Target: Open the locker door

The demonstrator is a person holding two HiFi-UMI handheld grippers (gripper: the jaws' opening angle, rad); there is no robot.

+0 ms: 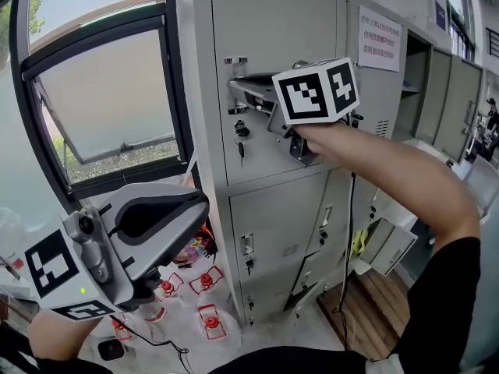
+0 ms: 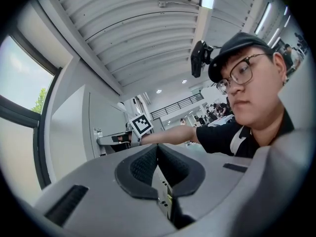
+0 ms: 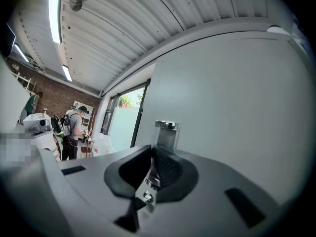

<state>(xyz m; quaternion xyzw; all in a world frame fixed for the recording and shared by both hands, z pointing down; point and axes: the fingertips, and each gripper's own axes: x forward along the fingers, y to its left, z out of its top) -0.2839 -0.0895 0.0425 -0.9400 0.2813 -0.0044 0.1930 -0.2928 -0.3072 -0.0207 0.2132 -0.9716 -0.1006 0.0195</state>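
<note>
1. Step in hand: taking hold. My right gripper is clenched on the metal latch handle at the left edge of the top locker door. That door sits flush and unopened.
2. My left gripper has its jaws together on nothing. It hangs well below and left of the handle, beside the window.
3. Next move, as I judge it: pull the handle towards me while keeping the grip firm, so the door swings out.
4. Count: two grippers, one handle gripped, one key just below the handle, one notice right of the door.
</note>
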